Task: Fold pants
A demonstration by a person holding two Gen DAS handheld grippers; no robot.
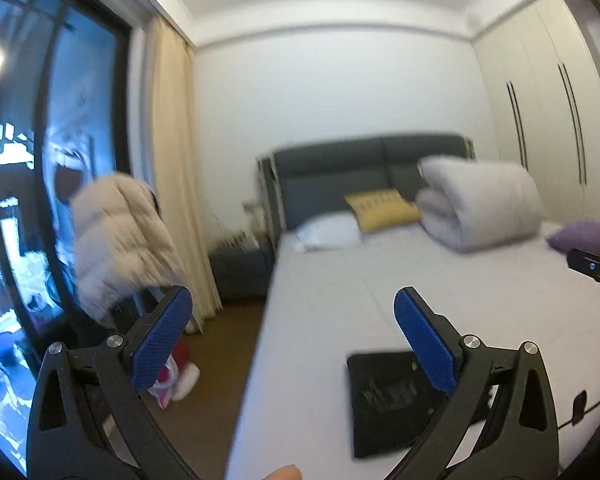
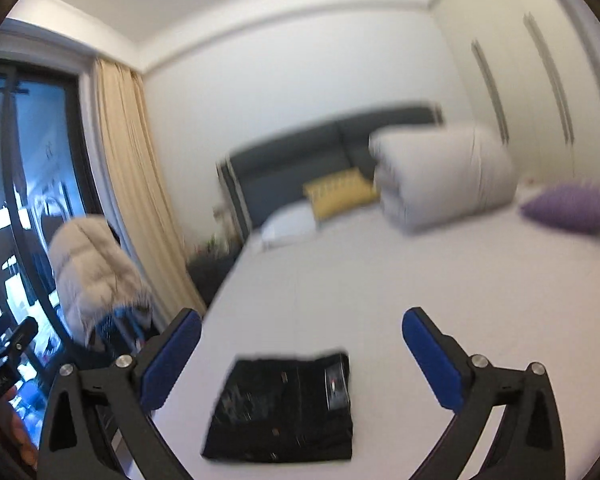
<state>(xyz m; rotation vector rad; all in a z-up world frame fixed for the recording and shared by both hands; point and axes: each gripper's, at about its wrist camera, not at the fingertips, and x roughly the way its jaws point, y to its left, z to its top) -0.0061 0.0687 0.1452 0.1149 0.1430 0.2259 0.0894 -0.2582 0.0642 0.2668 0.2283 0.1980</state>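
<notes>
The black pants lie folded into a compact rectangle on the white bed, near its front edge. In the left wrist view the pants sit low and right, partly behind the right finger. My left gripper is open and empty, raised above the bed's left edge. My right gripper is open and empty, held above the pants without touching them. The right gripper's tip shows at the left view's right edge. Both views are blurred.
A rolled white duvet, yellow pillow, white pillow and purple cushion lie at the bed's head. A beige puffer jacket hangs by the window at left. Wardrobe doors stand at right.
</notes>
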